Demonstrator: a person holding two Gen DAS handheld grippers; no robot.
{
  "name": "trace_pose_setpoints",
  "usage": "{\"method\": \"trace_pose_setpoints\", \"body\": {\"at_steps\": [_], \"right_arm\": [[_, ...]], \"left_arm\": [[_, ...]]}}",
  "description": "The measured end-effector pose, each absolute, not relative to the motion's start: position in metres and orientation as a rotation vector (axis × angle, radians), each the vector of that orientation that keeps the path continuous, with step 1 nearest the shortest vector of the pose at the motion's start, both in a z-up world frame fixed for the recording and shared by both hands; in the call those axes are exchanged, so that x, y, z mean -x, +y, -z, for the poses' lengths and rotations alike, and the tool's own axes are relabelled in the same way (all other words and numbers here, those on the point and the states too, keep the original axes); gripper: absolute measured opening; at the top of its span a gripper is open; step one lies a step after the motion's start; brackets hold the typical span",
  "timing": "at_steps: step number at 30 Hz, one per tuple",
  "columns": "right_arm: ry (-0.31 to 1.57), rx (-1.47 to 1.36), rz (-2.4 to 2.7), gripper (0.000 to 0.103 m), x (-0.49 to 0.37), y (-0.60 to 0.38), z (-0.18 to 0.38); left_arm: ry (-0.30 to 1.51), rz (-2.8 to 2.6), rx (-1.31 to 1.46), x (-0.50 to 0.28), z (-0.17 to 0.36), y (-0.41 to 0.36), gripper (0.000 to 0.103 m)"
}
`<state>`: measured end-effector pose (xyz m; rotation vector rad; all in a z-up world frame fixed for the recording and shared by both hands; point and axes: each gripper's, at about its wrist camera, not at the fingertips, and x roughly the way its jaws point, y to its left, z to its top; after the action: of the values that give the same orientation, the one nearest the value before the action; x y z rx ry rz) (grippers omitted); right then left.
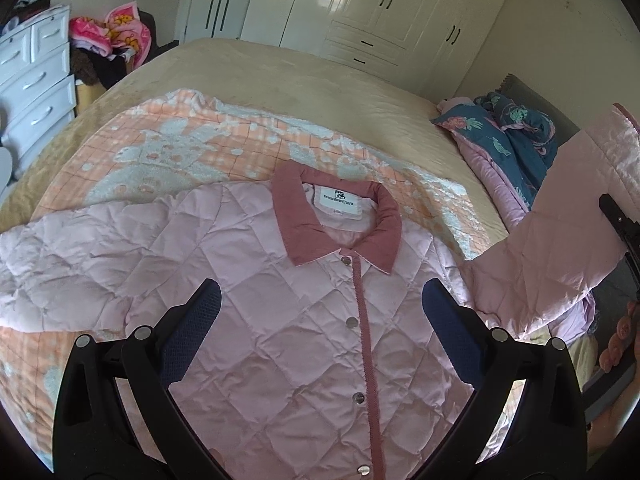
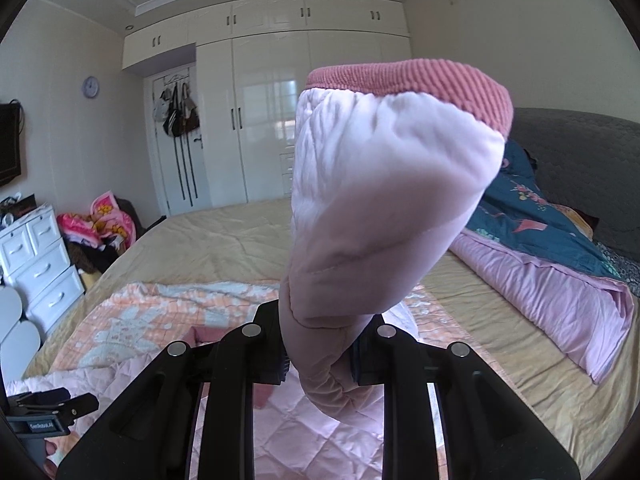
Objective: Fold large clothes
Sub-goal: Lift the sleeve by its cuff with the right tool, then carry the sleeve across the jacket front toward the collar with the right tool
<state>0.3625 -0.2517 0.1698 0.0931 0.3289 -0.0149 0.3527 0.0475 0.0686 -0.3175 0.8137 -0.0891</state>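
So the bed [image 1: 280,80] takes up most of the room here, covered in a tan sheet, with an orange-and-white checked blanket [image 1: 168,148] spread across the near half. Along the headboard edge there's a rolled-up quilt [image 2: 552,280], lilac on one side and dark blue floral on the other.

The pink quilted jacket [image 1: 248,292] is lying face up on the blanket near the front edge of the bed, snapped shut down the middle, darker pink collar [image 1: 340,216] pointing toward the far side. One sleeve is spread flat toward the left edge of the bed. The other sleeve [image 2: 384,208] is lifted off the bed, standing up in the air with its ribbed dark pink cuff [image 2: 416,80] on top.

That lifted sleeve is pinched in the right gripper [image 2: 320,354], jaws squeezed nearly together on the bunched fabric a bit below the cuff.

The left gripper [image 1: 322,312] is hanging over the jacket's chest, fingers spread wide apart, nothing between them, not touching the fabric as far as I can tell.
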Motion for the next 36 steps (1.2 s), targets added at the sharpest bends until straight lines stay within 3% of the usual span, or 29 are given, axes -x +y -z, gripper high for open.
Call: {"method": "trace_pose_setpoints", "body": {"at_steps": [36], "right_arm": [[0.517,0.054,-0.213,0.022,-0.391,-0.108,-0.061]], "left_arm": [[0.806,0.06,0.561,-0.354,-0.026,0.139,0.094]]}}
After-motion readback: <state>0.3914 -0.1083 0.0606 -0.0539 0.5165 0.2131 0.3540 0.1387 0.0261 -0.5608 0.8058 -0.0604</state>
